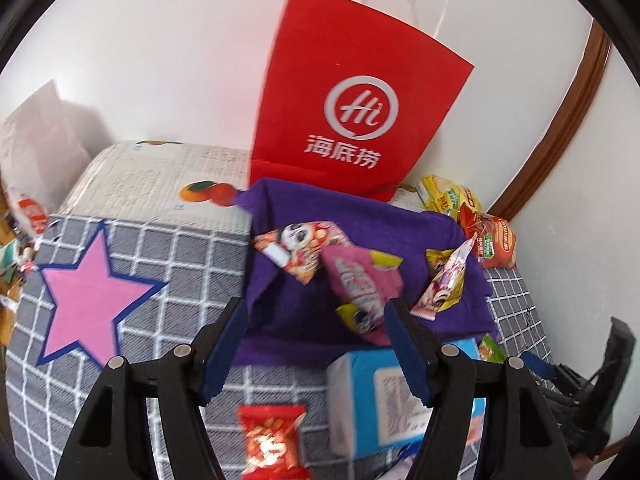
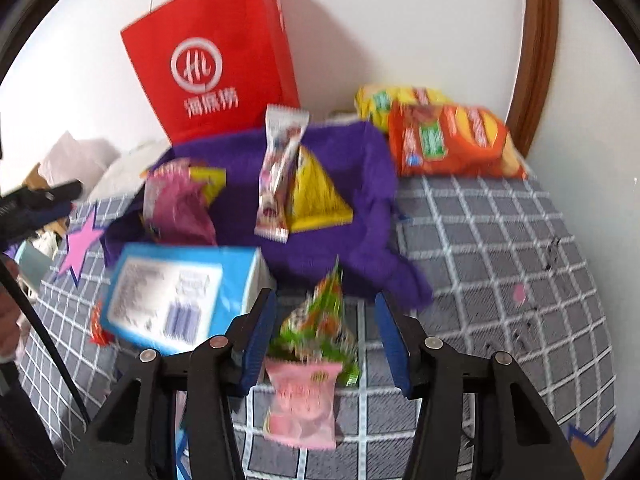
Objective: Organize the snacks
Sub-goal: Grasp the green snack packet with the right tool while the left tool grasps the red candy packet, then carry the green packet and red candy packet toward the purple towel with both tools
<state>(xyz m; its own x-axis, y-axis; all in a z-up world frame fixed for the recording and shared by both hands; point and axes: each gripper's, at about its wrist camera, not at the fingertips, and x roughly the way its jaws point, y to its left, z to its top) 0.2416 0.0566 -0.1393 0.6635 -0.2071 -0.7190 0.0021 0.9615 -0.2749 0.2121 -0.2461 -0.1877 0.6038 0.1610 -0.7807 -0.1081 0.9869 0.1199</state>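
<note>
A purple felt bin (image 1: 360,216) (image 2: 360,184) stands on the checked cloth and holds several snack packets, among them a pink one (image 1: 360,284) (image 2: 176,208) and a yellow one (image 2: 316,196). My left gripper (image 1: 316,320) is open and empty, just before the bin's near wall. My right gripper (image 2: 324,312) is open, its fingers either side of a green packet (image 2: 320,324) and above a pink packet (image 2: 302,404) on the cloth. A small red packet (image 1: 272,440) lies below the left gripper. A blue box (image 1: 384,396) (image 2: 176,300) lies by the bin.
A red paper bag (image 1: 356,92) (image 2: 216,56) stands against the wall behind the bin. Orange (image 2: 452,140) and yellow (image 2: 396,96) snack bags lie at the back right. A pink star (image 1: 88,300) marks the grey checked cloth (image 2: 500,248). A cardboard box (image 1: 160,184) sits behind.
</note>
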